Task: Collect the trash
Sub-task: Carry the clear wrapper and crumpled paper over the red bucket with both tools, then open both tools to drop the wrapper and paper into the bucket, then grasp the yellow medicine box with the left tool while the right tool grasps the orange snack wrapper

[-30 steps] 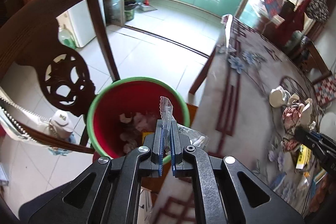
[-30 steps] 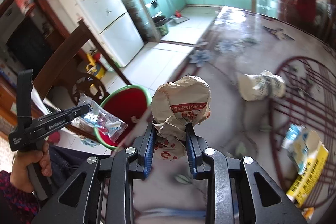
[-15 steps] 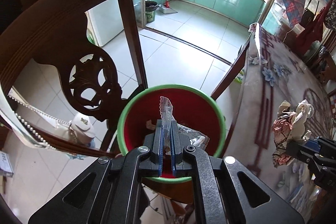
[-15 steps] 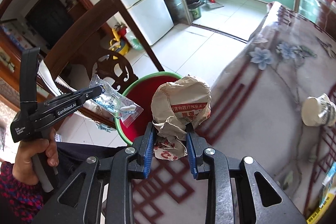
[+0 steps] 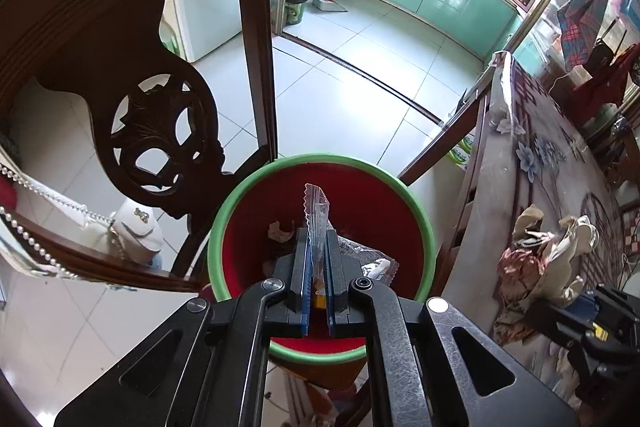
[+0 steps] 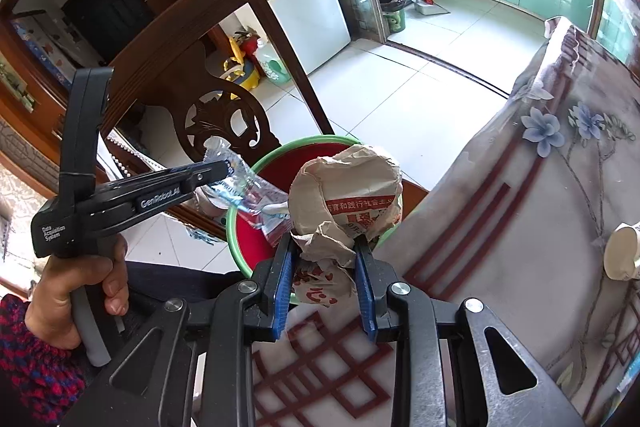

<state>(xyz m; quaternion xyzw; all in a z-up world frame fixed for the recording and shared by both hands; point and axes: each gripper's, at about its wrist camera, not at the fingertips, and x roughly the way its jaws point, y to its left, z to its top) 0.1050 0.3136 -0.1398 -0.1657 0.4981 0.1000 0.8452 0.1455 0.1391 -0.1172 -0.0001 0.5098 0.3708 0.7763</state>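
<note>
The left gripper (image 5: 317,269) hangs directly over the mouth of the red bin (image 5: 404,227), its fingers pinched narrow on a clear plastic wrapper (image 5: 317,215) with a serrated edge. The step in hand looks like the drop: parting the fingers fully should do it, since the film is light and limp and may cling to the blue pads (a small shake would likely free it). The wrapper's tail already dangles inside the green rim.

The right gripper (image 6: 325,269) holds a crumpled ball of brown printed paper (image 6: 346,195) between its fingers, just beside the bin on the desk side, above the desk (image 6: 520,227) edge. It probably needs to travel further over the bin before release, or the stiff, springy wad may bounce off the rim.

The bin is smooth plastic, round, with scraps lying at its bottom. A carved dark wooden chair (image 5: 160,131) stands just behind the bin.
</note>
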